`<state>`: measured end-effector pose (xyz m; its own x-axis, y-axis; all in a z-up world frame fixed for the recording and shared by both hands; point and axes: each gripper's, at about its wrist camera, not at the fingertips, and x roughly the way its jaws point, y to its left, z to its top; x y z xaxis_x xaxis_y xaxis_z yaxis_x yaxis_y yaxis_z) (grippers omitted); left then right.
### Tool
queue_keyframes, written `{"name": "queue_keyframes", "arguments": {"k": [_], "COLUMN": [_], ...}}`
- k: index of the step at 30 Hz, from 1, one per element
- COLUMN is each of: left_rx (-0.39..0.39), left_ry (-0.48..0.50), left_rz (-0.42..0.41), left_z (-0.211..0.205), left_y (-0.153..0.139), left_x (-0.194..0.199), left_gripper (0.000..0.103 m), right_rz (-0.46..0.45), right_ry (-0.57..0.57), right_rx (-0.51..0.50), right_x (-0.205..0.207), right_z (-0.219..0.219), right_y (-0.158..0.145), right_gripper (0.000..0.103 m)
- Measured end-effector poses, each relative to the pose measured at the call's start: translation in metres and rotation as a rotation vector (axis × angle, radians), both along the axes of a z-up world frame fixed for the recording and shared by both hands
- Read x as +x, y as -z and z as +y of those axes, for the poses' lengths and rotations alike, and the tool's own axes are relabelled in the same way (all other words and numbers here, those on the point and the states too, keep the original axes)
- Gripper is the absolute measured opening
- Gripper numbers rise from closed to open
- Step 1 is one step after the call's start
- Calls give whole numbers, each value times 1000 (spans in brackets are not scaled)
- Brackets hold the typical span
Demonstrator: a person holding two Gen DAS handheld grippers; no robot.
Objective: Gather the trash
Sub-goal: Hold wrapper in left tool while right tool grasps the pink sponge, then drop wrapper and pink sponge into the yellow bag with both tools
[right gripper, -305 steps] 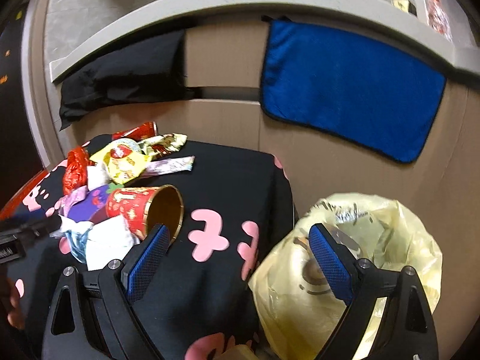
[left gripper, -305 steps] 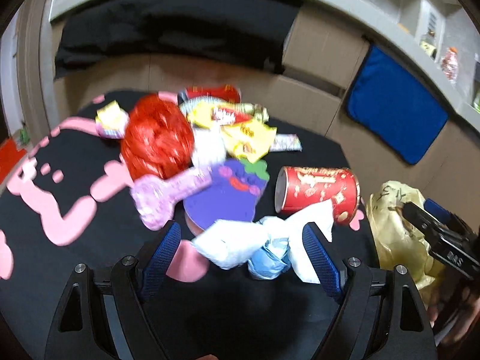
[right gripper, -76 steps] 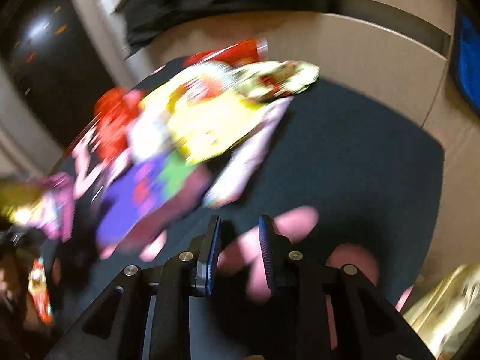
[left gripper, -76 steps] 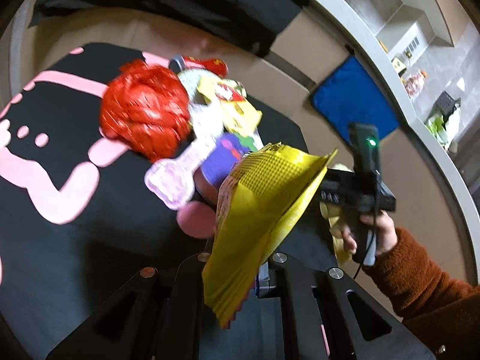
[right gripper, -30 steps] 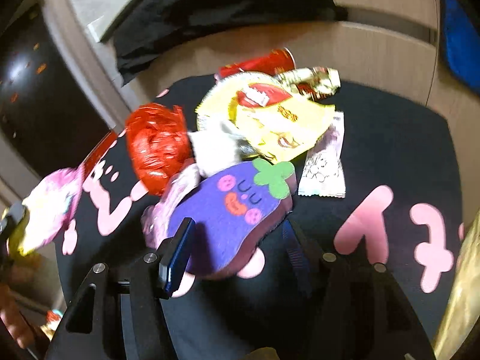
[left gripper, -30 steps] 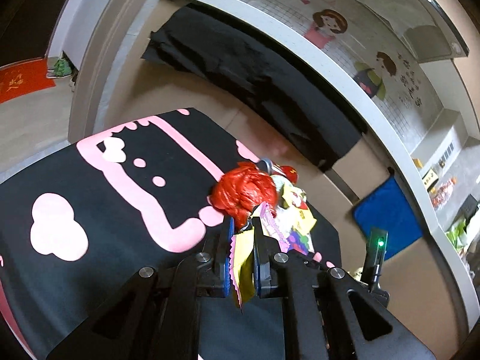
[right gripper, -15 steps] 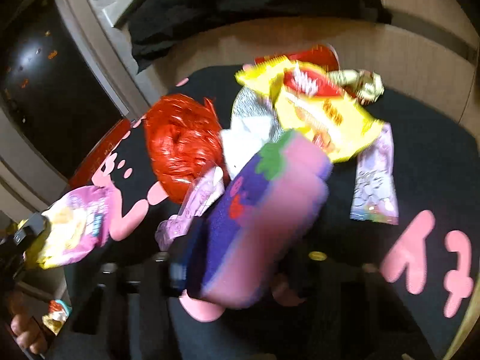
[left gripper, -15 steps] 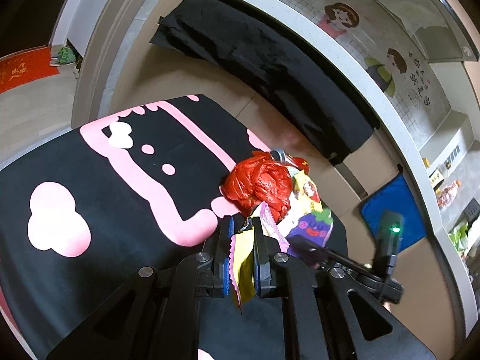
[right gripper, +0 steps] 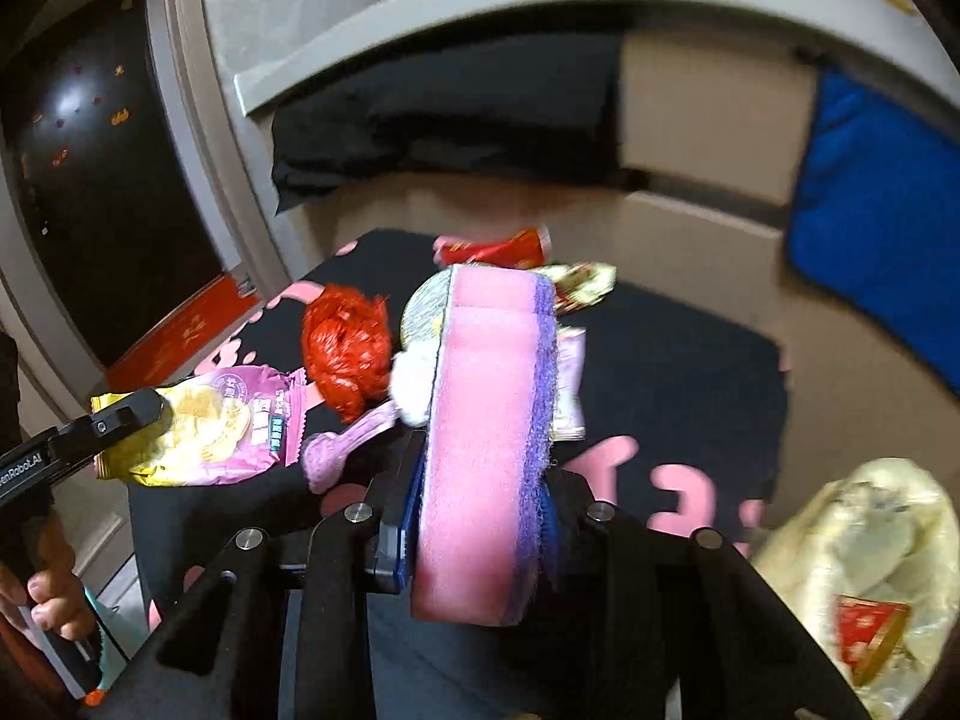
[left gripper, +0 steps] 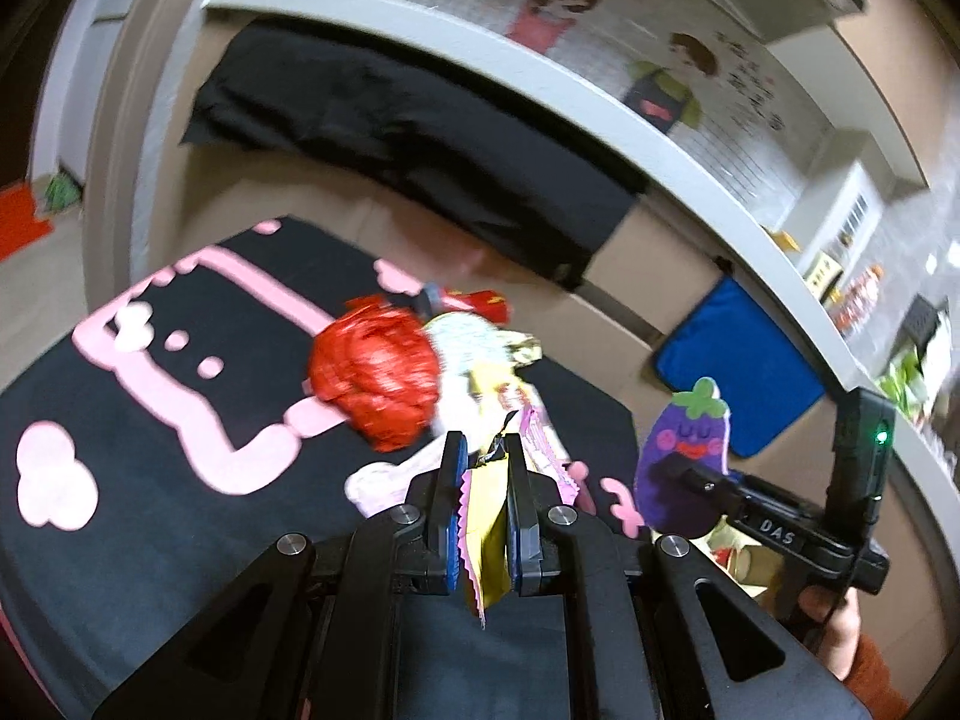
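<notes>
Right gripper (right gripper: 480, 516): jaws closing on the eggplant sponge (right gripper: 486, 444), pads squeezing its pink and purple faces, sponge lifted off the table (right gripper: 690, 372).

Left gripper (left gripper: 483, 504): clamped narrow on a yellow-pink snack wrapper (left gripper: 486, 516), also off the table.

Landmark is the yellow trash bag (right gripper: 864, 558), beside the table on the right gripper's side. Already in it: a red item at least.

Neither held piece is over the bag yet.

Left on the table, well apart from the bag: red crumpled plastic (left gripper: 378, 378), pink wrapper (right gripper: 342, 438), silver foil pack (right gripper: 426, 306), red tube (right gripper: 498, 249), gold wrapper (right gripper: 579, 282).

My estimate: partway, most of the pile pending.
</notes>
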<state>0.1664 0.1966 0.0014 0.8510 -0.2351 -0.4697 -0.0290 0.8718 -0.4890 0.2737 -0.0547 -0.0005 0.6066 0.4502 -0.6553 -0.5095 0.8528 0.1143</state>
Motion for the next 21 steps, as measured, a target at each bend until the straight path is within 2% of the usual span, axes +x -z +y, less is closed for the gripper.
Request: {"name": "queue_keyframes", "arguments": {"k": [5,10,15,21], "left_rx": [86,182,235,238], "left_ry": [36,92,166,263], "left_rz": [-56,-122,-156,-163], "left_z": [-40,-91,-141,-194], "left_y": [-30,-59,-74,-79], "left_x": [1,0,4,16], "left_gripper": [11,11,11,11], "right_rz": [-66,-166,-225,-273], "right_ry": [45,88,146,218], "right_rx": [25,6,18,22], "right_x": [-16,-37,-54,-69], "right_z": [-39,-72,-112,-160], "right_y": [-24,-48,-66,-74], "right_gripper": [29,29,29,29]}}
